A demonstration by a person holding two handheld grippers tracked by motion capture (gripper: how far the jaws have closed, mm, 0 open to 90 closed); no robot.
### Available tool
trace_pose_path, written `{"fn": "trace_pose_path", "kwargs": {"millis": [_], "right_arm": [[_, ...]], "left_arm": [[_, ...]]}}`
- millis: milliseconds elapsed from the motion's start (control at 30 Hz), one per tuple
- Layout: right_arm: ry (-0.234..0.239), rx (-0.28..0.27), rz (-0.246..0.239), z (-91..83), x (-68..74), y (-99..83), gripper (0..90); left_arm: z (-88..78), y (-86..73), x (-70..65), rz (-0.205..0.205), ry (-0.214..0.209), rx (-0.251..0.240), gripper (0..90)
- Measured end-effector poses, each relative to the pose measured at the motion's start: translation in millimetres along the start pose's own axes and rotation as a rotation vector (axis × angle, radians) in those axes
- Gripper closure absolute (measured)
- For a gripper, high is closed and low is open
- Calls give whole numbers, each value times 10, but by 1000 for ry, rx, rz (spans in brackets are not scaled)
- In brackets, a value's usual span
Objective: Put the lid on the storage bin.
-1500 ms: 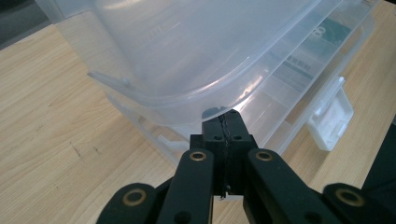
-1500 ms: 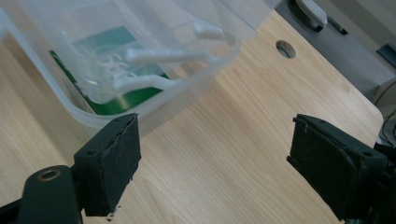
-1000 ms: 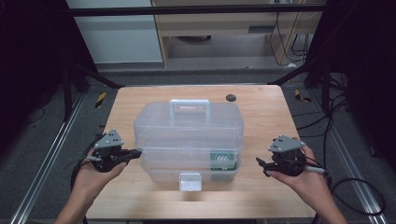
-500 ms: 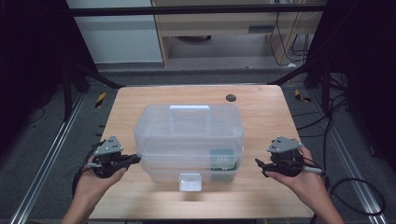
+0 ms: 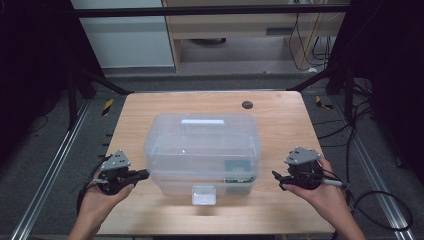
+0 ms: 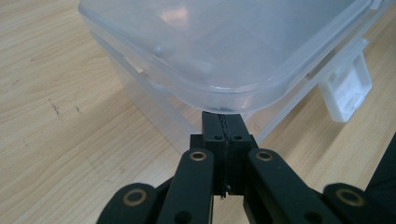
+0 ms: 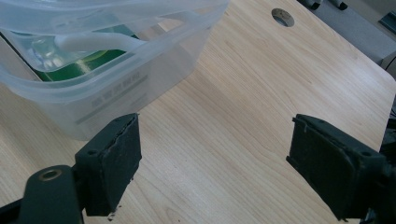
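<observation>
A clear plastic box (image 5: 202, 150) with a closed lid and a top handle stands mid-table, its white front latch (image 5: 204, 195) facing the near edge. My left gripper (image 5: 142, 174) is at the box's left near corner. Its jaws are shut with nothing between them, and the tips (image 6: 223, 123) sit just under the lid's rim (image 6: 224, 93); I cannot tell if they touch it. My right gripper (image 5: 277, 179) hovers a little off the box's right near corner. It stands open (image 7: 215, 158), with bare table between its pads (image 7: 116, 158).
Something green (image 5: 239, 170) lies inside the box at its right near corner, also seen through the wall (image 7: 93, 60). The wooden table (image 5: 280, 125) has a round cable hole (image 5: 247, 105) at the back right. Metal rails run along both table sides.
My left hand has slid slightly toward the near edge of the table. The right hand and the box have stayed put.
</observation>
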State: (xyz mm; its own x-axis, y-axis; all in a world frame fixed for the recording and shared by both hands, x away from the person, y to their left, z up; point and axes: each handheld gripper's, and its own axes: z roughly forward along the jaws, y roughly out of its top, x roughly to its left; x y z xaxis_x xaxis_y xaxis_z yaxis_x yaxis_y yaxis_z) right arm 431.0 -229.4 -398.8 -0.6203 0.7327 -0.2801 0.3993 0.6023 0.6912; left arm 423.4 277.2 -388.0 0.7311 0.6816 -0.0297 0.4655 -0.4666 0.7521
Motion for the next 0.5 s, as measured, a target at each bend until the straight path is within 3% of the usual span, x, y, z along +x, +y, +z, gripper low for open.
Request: {"fn": "trace_pose_path", "kwargs": {"millis": [233,300,500], "right_arm": [[-3,4,8,9,-10,-38,168],[-8,6,14,14,-19,-53,170],[-37,29,54,119,-98,-92,174]], "left_arm": [[-41,-52,36,12,41,20,900],[-105,-75,129,-8,54,9,900],[-125,-103,420,-27,158,30,900]]}}
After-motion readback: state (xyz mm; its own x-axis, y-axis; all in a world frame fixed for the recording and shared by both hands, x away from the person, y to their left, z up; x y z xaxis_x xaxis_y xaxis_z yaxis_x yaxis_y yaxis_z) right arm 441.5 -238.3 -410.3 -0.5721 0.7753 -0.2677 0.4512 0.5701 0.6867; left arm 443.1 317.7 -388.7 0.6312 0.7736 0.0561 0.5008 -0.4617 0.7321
